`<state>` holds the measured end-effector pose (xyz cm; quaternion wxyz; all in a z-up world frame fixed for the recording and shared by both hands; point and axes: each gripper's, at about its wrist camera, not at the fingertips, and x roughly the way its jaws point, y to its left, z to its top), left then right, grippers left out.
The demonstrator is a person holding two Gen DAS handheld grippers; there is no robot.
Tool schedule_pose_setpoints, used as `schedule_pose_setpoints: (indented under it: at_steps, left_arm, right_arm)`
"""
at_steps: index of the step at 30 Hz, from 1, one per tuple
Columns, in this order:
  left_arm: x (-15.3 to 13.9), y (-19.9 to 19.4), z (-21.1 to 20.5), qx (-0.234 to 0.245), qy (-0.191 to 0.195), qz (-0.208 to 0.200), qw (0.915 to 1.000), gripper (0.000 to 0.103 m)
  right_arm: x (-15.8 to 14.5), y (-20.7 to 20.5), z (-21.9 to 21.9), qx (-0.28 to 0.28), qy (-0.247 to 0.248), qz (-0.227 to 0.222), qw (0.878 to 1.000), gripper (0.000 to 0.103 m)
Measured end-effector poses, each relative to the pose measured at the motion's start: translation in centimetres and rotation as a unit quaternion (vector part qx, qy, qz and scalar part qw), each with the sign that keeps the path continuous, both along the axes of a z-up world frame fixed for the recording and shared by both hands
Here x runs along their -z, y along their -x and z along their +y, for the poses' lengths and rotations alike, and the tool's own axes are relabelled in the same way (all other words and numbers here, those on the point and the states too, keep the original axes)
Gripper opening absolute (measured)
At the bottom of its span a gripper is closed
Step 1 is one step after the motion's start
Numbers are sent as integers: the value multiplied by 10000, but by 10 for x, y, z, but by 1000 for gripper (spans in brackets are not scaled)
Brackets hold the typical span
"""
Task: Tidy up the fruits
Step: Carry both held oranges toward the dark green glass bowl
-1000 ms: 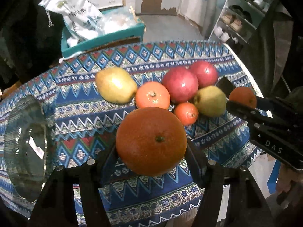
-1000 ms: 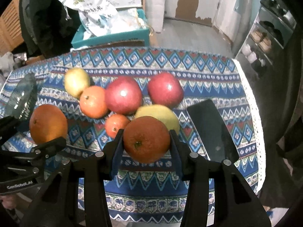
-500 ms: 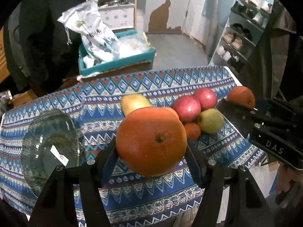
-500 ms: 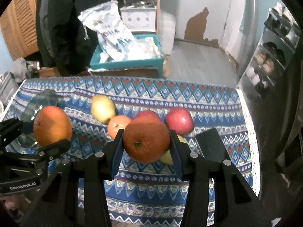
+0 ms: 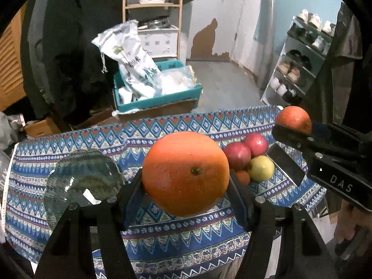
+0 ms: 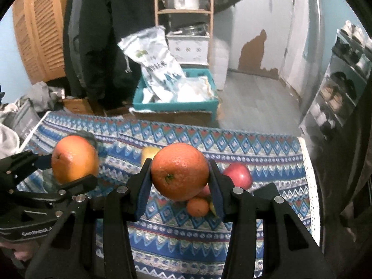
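Left gripper [image 5: 186, 176] jaws pinching a large orange [image 5: 185, 174] above the patterned tablecloth [image 5: 162, 234], glass bowl [image 5: 81, 183] left of the jaws, right gripper [image 6: 180, 174] jaws clamping a smaller orange [image 6: 179, 170], apples [image 5: 246, 150] beyond.

Beyond the table's far edge, a grey floor [image 6: 253, 102] meets a pale wall with peeled paint [image 6: 255, 48], a wooden shelf unit [image 6: 184, 11], louvred wooden doors [image 6: 39, 34] and a shoe rack [image 5: 302, 58].

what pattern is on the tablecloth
The tablecloth has blue, white and red geometric diamond-and-zigzag bands, clearest in the right wrist view.
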<state>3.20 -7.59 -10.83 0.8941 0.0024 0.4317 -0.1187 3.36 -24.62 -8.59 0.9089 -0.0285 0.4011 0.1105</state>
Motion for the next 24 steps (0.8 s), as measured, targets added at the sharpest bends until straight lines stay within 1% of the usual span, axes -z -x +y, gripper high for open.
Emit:
schedule_pose_setpoints:
  at_steps: [7, 13, 24]
  left_arm:
    - [-15, 2, 25, -173, 113, -169, 9996, 68]
    - [-24, 4, 48, -358, 180, -260, 9989, 68]
    - [-20, 1, 88, -738, 276, -204, 9967, 68]
  right_arm:
    - [-14, -4, 27, -230, -83, -132, 9996, 45]
    - [-19, -10, 48, -378, -142, -148, 9991, 45]
    - [-21, -23, 94, -714, -195, -63, 9972, 45]
